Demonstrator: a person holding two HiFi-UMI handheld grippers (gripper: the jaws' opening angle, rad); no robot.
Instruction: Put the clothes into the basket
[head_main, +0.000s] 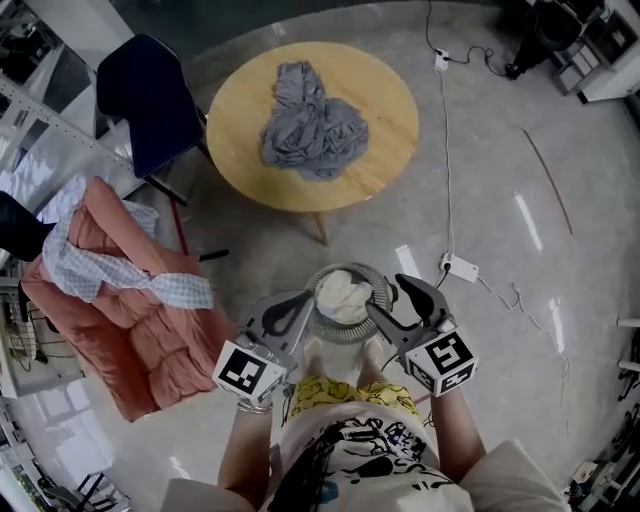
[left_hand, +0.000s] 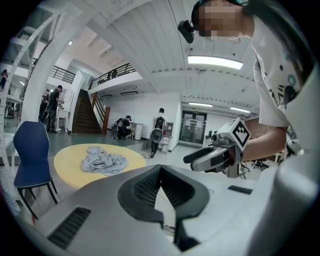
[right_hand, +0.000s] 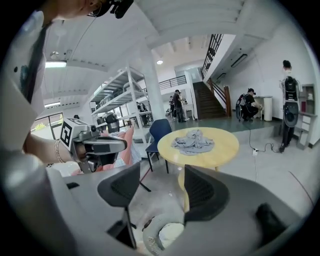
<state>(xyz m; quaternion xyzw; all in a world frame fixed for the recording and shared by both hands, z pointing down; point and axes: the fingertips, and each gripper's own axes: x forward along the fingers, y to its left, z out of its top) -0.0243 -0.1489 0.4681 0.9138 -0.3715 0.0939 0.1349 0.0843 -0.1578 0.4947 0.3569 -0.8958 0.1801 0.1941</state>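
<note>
Left gripper (left_hand: 160, 169) fingers (left_hand: 141, 189): tips pressed together, nothing between them.
Right gripper (right_hand: 162, 172) fingers (right_hand: 205, 192): spread wide, empty.
Basket (head_main: 350, 268): on the floor, between and below both pairs of fingers, with a cream garment (head_main: 342, 295) inside.
Grey clothes (head_main: 310, 125): heaped on the round table (head_main: 390, 110), well beyond the fingertips.

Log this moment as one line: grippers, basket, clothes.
left gripper shut, empty | right gripper open, empty | round grey slatted basket on floor holds cream cloth | crumpled grey garment on round wooden table
</note>
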